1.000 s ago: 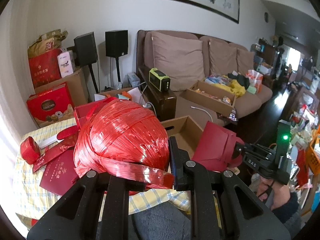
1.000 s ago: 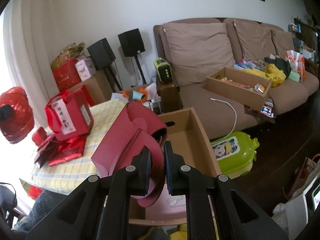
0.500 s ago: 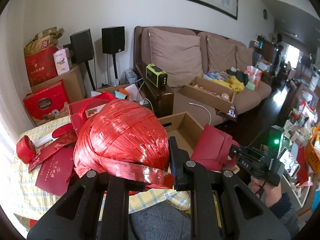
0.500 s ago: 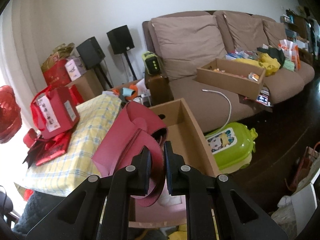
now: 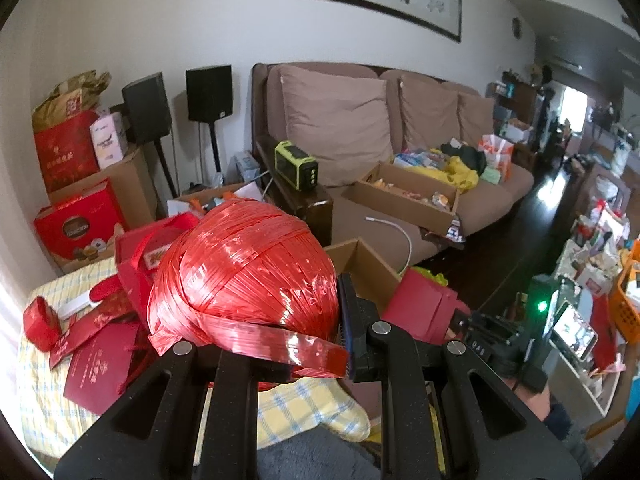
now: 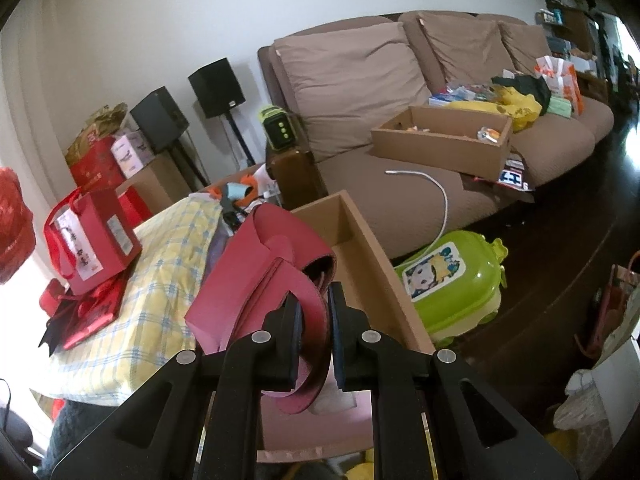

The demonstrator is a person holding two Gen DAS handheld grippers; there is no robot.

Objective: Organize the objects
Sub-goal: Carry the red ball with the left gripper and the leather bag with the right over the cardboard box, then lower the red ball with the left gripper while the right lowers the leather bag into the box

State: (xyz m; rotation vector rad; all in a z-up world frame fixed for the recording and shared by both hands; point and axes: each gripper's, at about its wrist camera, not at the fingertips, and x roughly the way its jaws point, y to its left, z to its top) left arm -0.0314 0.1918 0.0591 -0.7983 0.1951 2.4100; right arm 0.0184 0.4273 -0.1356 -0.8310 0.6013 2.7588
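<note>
A big ball of shiny red plastic twine fills the middle of the left wrist view. My left gripper is shut on a loose band of it and holds it above the yellow checked tablecloth. The ball also shows at the left edge of the right wrist view. My right gripper is shut on the strap of a dark pink paper bag. The bag hangs tilted over the near corner of an open cardboard box beside the table. From the left, the bag and the right gripper sit low right.
On the tablecloth lie a red gift bag, red envelopes and a small red roll. A brown sofa carries a second cardboard box. A green child's case stands on the dark floor.
My right gripper has sunk with the pink bag toward the open box and rolled a little. The left gripper has shifted slightly sideways, still holding the red ball.
</note>
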